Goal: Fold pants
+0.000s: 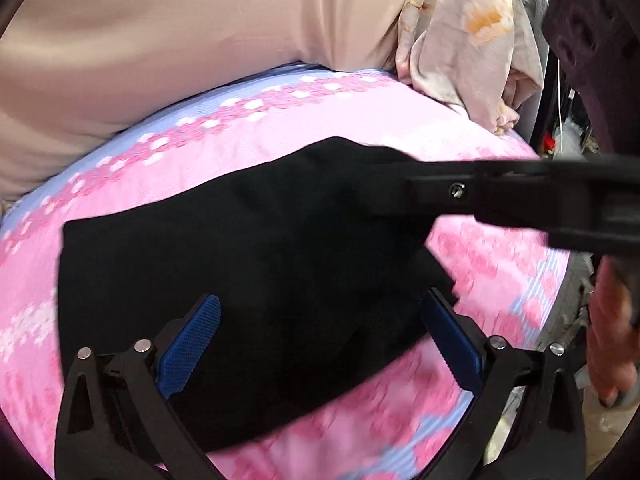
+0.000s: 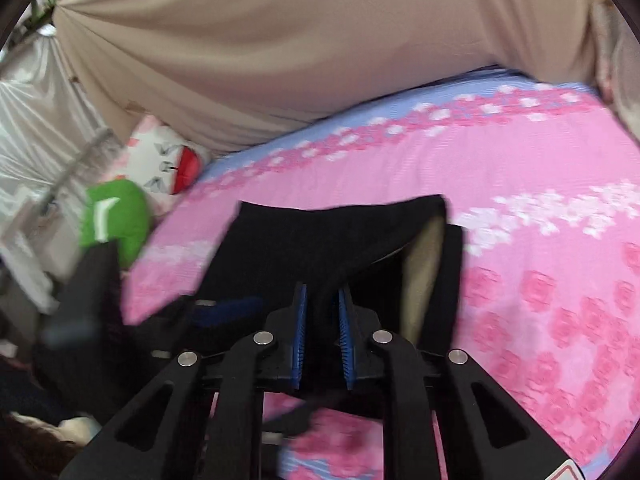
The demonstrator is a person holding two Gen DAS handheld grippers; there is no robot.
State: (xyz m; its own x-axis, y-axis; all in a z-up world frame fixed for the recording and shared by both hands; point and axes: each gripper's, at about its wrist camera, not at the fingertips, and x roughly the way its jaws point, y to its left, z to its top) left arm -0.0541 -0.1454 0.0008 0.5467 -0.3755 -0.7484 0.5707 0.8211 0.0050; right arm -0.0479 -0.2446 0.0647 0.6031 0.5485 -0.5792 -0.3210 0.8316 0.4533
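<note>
Pants (image 1: pixel 248 264): black, lying in a compact dark slab on the pink flowered bedspread (image 1: pixel 280 128), near its front edge; one corner lifted off the bed.

Right gripper (image 2: pixel 323 308): blue pads nearly together with a pinch of black cloth between them; clamped on the pants, the raised fabric opening to show a pale lining underneath.

Left gripper (image 1: pixel 320 340): jaws spread wide, hanging over the near part of the pants; nothing between the pads, no grip.

Step in hand, as judged: carrying the held edge over to make a fold. To do it well: keep the pinch firm and the lift low so the layers below do not drag; lay the edge square on the far edge; use the free left gripper to pin or smooth the lower layer before letting go.

Left wrist view only: the whole outline of the pants; the right gripper's arm crossing from the right; a hand (image 1: pixel 612 332) at the right border; a pale flowered cloth (image 1: pixel 460 40) at the bed's far corner.

Right wrist view only: the pinch itself; the lining; a green soft toy (image 2: pixel 116 216) and a white one (image 2: pixel 164 160) left of the bed; the beige drape (image 2: pixel 280 60) behind.
</note>
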